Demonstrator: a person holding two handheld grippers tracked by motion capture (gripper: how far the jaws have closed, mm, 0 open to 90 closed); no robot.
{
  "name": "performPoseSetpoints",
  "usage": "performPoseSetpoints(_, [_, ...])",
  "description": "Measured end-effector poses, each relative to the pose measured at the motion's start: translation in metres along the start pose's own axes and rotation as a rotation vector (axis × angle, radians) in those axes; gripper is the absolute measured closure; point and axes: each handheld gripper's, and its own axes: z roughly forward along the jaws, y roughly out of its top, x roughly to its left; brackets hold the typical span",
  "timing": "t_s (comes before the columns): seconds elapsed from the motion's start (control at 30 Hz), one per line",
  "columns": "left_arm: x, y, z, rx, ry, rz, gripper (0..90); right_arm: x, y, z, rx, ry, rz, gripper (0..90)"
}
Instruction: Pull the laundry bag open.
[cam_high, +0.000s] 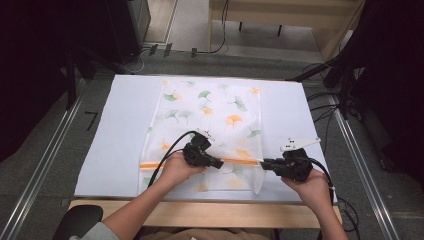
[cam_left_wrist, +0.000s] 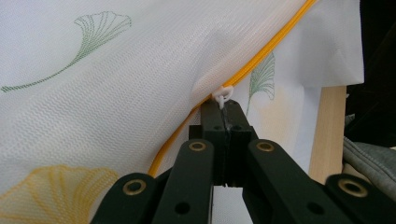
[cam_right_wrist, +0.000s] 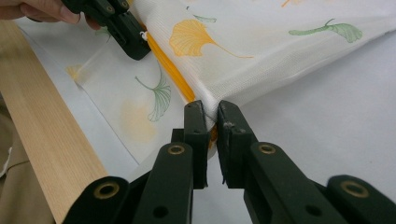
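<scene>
Mesh bag (cam_high: 210, 120) with printed ginkgo leaves in green and orange lies flat on the white cover of the table (cam_high: 125, 125), a little right of the middle, and its orange zipper (cam_high: 235, 160) runs across it near the edge that is close to me. I see my left claw (cam_high: 220, 163) over the zipper line, about in the middle of the bag's width. In the left gripper view its jaws are pressed fully together on the small white zipper pull (cam_left_wrist: 223, 94), and the mesh rises a little around this place. My right claw (cam_high: 263, 162) is at the right end of the zipper, at the side edge of the bag. In the right gripper view its jaws stand narrow, with only a thin gap, and the corner of the mesh with the end of the orange zipper (cam_right_wrist: 187, 88) sits pinched between them; the cloth is lifted there into a small ridge. The same view shows the left claw (cam_right_wrist: 135, 44) farther along the zipper, with the white pull at its tip. Both claws are near each other along the same orange line, not touching. The light wooden edge of the table (cam_high: 200, 212) runs just behind my hands, below the white cover.
</scene>
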Motion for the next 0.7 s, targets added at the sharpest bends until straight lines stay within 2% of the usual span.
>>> performPoseSetpoints(0.3, [0.007,-0.008,-0.011,0.007,0.019,-0.023,90.0,-0.002,0.001,0.000,0.006,-0.001,0.001,84.9])
performPoseSetpoints(0.5, [0.010,-0.015,-0.017,0.031,0.035,-0.035,90.0,-0.003,0.001,0.001,0.007,0.000,-0.007,84.9])
performPoseSetpoints(0.7, [0.010,-0.018,-0.024,0.026,0.034,-0.048,90.0,-0.004,0.002,0.002,0.006,0.003,-0.005,84.9])
